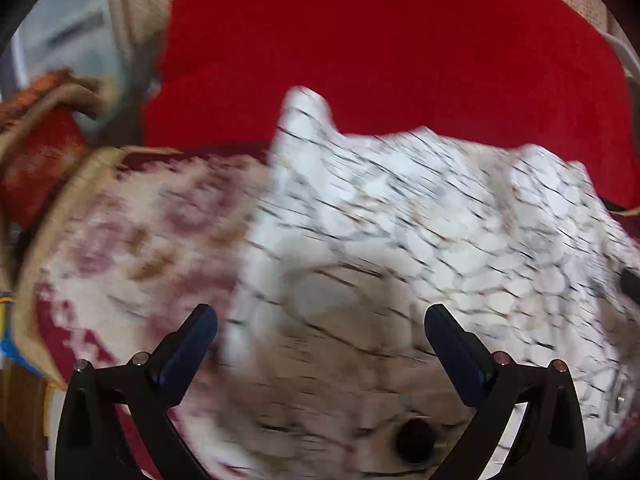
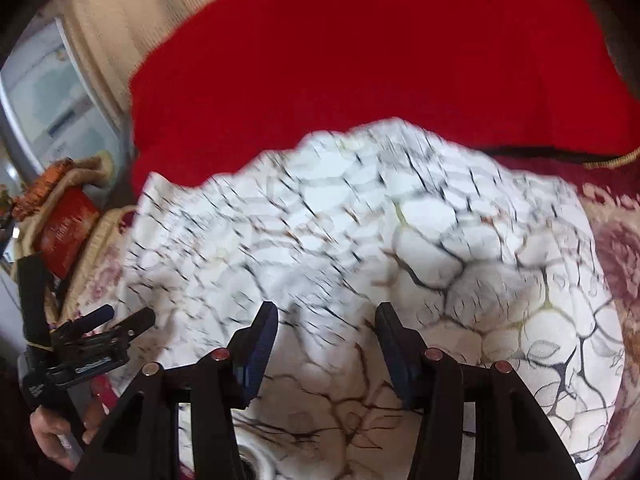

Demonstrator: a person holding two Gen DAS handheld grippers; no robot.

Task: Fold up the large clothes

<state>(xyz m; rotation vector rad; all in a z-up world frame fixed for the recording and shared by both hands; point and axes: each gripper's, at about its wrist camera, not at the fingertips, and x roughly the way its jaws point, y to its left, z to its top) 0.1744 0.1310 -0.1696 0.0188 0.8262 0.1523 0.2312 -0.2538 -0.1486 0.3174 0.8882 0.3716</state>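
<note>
White web-patterned garment (image 2: 360, 232) lies crumpled (blurred) on the floral bedspread (image 1: 132, 232), its long axis left to right, far edge against red cushions (image 2: 360, 60). Left gripper (image 1: 320, 320) spread wide, right gripper (image 2: 326, 316) half-spread, both empty above it.

We are in a home, likely a bedroom or sitting room: a floral bedspread (image 1: 132, 232) in maroon and cream, a big red blanket (image 2: 360, 64), cream curtains (image 2: 120, 12) beside a window (image 2: 44, 96), and tasselled cushions (image 2: 60, 208).
</note>
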